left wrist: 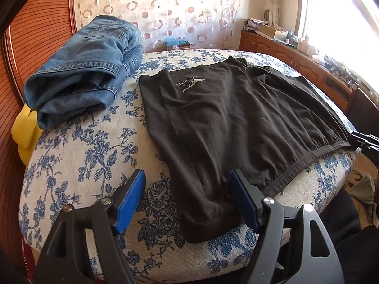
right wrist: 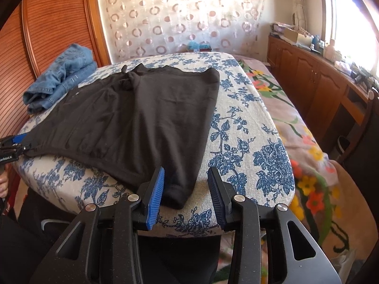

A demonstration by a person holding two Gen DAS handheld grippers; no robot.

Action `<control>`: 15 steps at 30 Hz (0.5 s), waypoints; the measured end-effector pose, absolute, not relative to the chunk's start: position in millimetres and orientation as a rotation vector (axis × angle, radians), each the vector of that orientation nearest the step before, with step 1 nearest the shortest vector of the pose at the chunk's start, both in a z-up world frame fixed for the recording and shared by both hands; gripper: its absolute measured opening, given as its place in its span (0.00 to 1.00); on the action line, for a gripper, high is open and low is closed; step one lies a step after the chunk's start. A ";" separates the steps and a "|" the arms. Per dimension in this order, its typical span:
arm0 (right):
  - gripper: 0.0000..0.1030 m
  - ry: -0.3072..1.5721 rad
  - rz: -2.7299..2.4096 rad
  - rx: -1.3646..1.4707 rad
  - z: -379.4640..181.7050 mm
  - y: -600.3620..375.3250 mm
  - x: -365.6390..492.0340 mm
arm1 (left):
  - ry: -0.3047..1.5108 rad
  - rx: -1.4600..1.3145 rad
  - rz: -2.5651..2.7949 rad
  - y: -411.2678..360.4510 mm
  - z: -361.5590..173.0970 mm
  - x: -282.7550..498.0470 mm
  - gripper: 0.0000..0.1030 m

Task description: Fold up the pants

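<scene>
Left wrist view: the left gripper [left wrist: 187, 194] hangs low over a table covered in blue floral cloth [left wrist: 90, 156]. Its two blue fingers [left wrist: 130, 201] stand wide apart and hold nothing. Dark brown pants [left wrist: 227, 123] lie flat on the cloth, and one near corner lies between the fingers, closer to the right one, whose tip overlaps the fabric. Whether that tip touches the fabric I cannot tell. Beyond the left finger sits a pile of folded blue jeans [left wrist: 83, 68], well apart from the pants.

Right wrist view: the right gripper [right wrist: 187, 196] hovers at the other near corner of the pants [right wrist: 142, 118]. Its jaws are partly open, empty, and that corner of the garment lies between them, just beside the left finger. The pads are not pressing.

To do this step well, each gripper probably needs to sink until its fingers straddle the corner's edge, then close on every layer of fabric. Both should likely pinch level with each other, so the fold lifts evenly without dragging the cloth beneath.
</scene>
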State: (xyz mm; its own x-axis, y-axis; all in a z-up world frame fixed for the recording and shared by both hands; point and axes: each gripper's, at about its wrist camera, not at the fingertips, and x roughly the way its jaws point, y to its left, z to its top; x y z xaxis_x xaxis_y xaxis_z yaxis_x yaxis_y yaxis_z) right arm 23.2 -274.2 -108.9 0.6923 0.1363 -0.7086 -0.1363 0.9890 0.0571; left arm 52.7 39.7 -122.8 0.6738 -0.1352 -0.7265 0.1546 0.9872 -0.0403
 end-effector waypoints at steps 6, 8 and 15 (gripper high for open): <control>0.27 0.794 0.161 -0.015 -109.9 -269.2 23.5 | 0.799 0.029 -0.158 38.7 -124.4 51.7 0.72; 0.17 0.798 0.184 -0.008 -110.3 -267.0 23.8 | 0.795 0.030 -0.157 38.4 -124.8 51.8 0.73; 0.06 0.789 0.235 0.049 -102.4 -273.8 28.7 | 0.763 0.028 -0.155 38.5 -126.4 50.3 0.77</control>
State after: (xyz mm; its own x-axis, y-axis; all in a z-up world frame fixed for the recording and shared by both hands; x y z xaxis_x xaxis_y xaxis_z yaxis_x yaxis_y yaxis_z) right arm 28.7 -273.8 -102.5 0.6801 0.2272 -0.6970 -0.1905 0.9729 0.1313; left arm 50.3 38.5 -126.4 0.7122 -0.1296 -0.6899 0.1499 0.9882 -0.0309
